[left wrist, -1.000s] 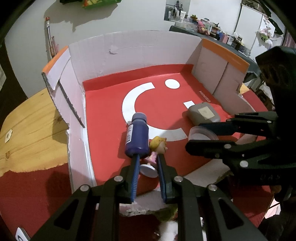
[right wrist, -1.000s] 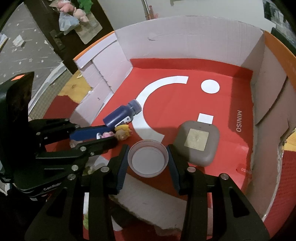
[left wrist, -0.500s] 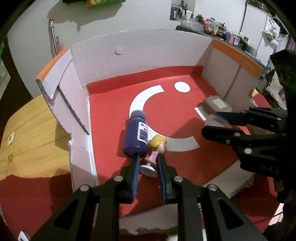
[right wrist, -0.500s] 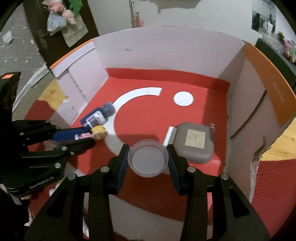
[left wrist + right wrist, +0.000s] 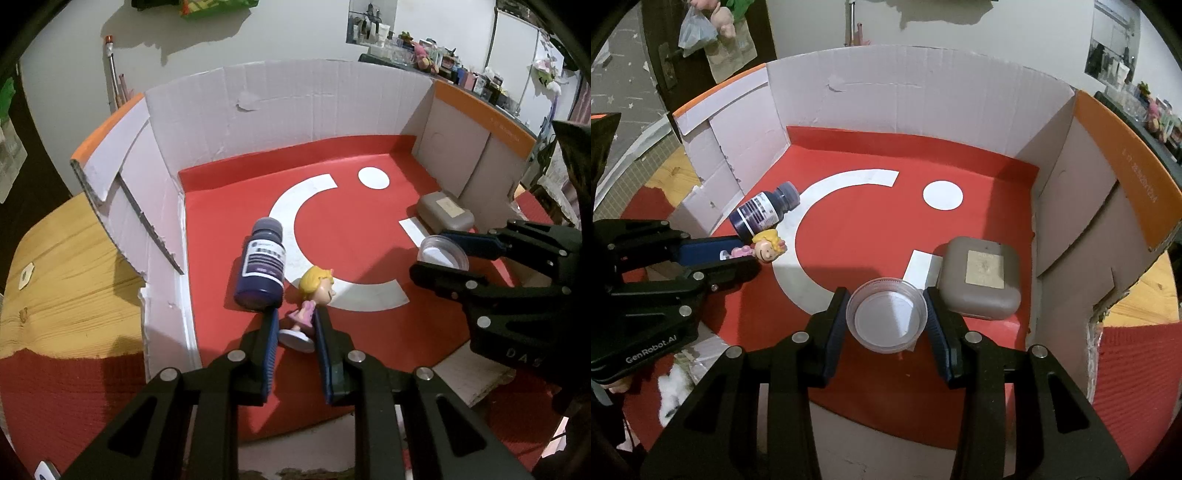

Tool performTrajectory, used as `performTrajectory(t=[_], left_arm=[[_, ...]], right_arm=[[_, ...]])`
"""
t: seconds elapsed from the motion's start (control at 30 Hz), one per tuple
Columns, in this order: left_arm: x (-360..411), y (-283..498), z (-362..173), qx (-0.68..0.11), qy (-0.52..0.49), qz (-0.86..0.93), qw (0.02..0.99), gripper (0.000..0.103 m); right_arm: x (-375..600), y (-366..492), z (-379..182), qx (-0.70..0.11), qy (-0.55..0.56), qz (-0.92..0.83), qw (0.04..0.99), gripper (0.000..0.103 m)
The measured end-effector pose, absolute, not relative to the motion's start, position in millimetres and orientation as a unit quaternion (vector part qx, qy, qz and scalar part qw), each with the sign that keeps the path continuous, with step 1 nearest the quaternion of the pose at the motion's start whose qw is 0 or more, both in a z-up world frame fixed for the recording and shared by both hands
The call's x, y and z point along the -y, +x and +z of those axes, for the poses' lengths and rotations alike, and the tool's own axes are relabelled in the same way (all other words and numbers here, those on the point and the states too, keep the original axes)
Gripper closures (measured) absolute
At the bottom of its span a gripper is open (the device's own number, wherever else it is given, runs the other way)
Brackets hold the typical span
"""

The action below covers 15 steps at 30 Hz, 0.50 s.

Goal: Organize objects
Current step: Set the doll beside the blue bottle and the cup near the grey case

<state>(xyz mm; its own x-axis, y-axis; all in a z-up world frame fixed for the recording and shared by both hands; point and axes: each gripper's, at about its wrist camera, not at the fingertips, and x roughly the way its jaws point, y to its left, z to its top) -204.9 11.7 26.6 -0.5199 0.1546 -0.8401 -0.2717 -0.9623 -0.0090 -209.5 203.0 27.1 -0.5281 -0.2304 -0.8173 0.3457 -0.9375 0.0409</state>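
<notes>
A small doll [image 5: 317,288] with yellow hair, a pink dress and a white base is clamped between the pads of my left gripper [image 5: 295,317], low over the red floor of the cardboard box [image 5: 295,107]. A dark blue bottle [image 5: 262,266] lies on its side against the left fingertip. My right gripper [image 5: 886,299] is shut on a clear round plastic cup [image 5: 886,317], held just in front of a grey rounded case [image 5: 982,282]. The right wrist view also shows the doll [image 5: 768,249], the bottle [image 5: 762,212] and the left gripper [image 5: 746,252].
The box has tall white walls [image 5: 886,99] with orange-edged side flaps [image 5: 1126,155] and a torn low front edge. It stands on a wooden table [image 5: 55,273] with a red mat [image 5: 66,387]. A cluttered shelf [image 5: 424,51] runs along the far right.
The right gripper with the cup has swung away from the left gripper, toward the grey case. The left gripper keeps the doll beside the bottle, hardly moving.
</notes>
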Motion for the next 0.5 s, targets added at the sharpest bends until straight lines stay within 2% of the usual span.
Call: performTrajectory(t=[0.5], left_arm=[[-11.3, -204.1, 26.9, -0.058, -0.475, 0.870, 0.124, 0.082]], right_arm=[[-207.4, -209.6, 28.1, -0.044, 0.458, -0.871, 0.175, 0.063]])
